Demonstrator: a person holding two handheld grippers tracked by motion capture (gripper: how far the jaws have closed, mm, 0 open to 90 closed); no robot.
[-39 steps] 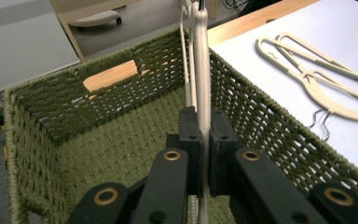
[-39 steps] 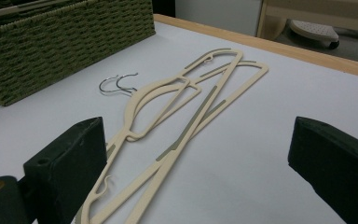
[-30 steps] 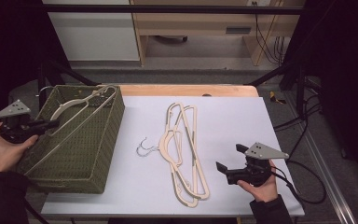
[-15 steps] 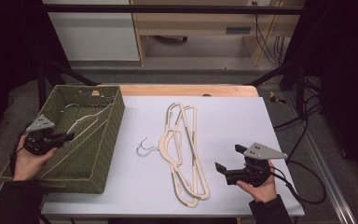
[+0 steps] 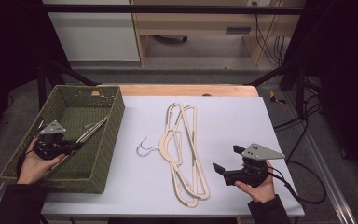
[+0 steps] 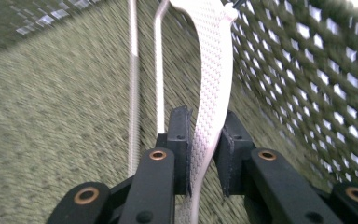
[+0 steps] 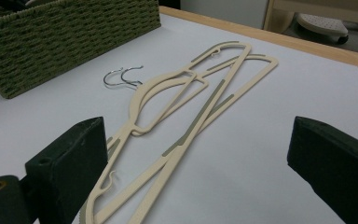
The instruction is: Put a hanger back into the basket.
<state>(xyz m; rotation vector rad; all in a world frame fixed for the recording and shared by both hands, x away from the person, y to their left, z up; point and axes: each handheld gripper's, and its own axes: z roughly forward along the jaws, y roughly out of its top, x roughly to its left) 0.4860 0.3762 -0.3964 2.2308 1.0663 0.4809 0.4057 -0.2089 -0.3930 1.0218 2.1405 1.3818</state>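
Note:
A cream hanger point(image 5: 91, 128) lies slanted inside the green woven basket point(image 5: 116, 116) at the table's left. My left gripper point(image 5: 77, 146) is low in the basket at the hanger's near end. In the left gripper view the hanger's textured strip point(image 6: 209, 70) runs between the jaws of the left gripper point(image 6: 205, 121), which have just been opening. The strip rests against one pad with a thin gap at the other. Several more cream hangers point(image 5: 186, 144) lie stacked mid-table. My right gripper point(image 5: 227, 158) stands open beside their near end, with the hangers point(image 7: 191, 102) ahead of the right gripper point(image 7: 198, 140).
The hangers' metal hooks point(image 5: 144, 145) point toward the basket. The basket wall point(image 6: 317, 79) rises close on one side of the left gripper. A cable point(image 5: 303, 186) trails from the right gripper over the table's right edge. A wooden strip point(image 5: 186, 89) borders the far edge.
My left hand has come down and forward into the basket with the hanger, which now lies lower inside. The right gripper has kept still.

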